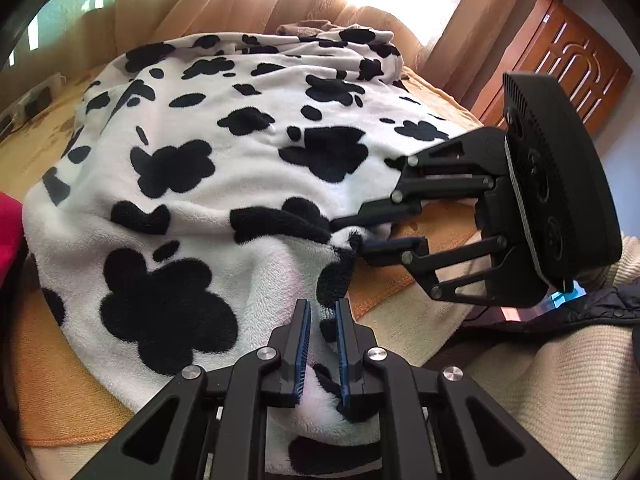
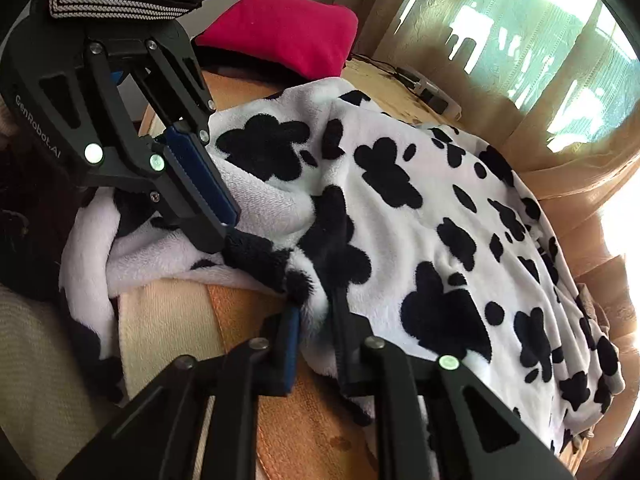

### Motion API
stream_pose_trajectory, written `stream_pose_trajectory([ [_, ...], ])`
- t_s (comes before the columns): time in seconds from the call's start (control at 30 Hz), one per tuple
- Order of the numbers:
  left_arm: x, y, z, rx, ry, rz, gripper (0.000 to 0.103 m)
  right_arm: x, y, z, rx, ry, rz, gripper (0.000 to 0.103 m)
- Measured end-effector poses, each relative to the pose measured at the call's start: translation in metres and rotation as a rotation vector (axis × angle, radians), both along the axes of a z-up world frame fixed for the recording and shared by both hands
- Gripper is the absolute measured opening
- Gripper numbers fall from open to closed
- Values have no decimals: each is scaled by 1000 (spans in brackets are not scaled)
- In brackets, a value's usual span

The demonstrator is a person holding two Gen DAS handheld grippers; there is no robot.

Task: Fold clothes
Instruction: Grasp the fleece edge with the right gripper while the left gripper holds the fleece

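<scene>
A cow-print fleece garment [image 1: 208,184] lies spread across an orange bedcover [image 1: 60,380]. The left gripper [image 1: 322,312] has its fingers clamped on the fleece's near edge; just beside it, the right gripper [image 2: 316,316] pinches a bunched corner between its fingers.

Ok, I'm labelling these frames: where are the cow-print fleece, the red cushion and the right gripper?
cow-print fleece [image 1: 208,120]: left wrist view, white pile mid-cloth.
red cushion [image 2: 288,28]: right wrist view, middle of its face.
right gripper [image 1: 346,236]: left wrist view, between its fingertips.
</scene>
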State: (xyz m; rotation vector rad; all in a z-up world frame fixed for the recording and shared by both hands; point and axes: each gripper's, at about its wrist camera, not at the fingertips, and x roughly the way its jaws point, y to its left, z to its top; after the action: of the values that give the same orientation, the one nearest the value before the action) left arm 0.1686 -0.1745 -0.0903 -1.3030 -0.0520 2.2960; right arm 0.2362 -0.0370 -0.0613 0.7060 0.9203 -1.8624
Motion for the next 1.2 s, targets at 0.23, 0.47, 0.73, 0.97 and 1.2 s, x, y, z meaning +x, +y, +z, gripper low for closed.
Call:
stream_pose_trajectory([
  [0.23,-36,0,36,66,147,50,13,24,9,31,-152,-95,-4,9],
  [0.47,-78,25,-22,-3,-13,23,13,36,41,20,-185,-25,-120,41],
  [0.73,-75,23,-25,3,-27,14,13,48,172,39,-137,224,-567,93],
  [0.97,-71,58,-14,-6,-28,-79,13,35,220,15,1,250,-673,90],
  [1.2,-58,69,-21,-42,-47,-122,13,16,210,3,48,274,-623,27],
])
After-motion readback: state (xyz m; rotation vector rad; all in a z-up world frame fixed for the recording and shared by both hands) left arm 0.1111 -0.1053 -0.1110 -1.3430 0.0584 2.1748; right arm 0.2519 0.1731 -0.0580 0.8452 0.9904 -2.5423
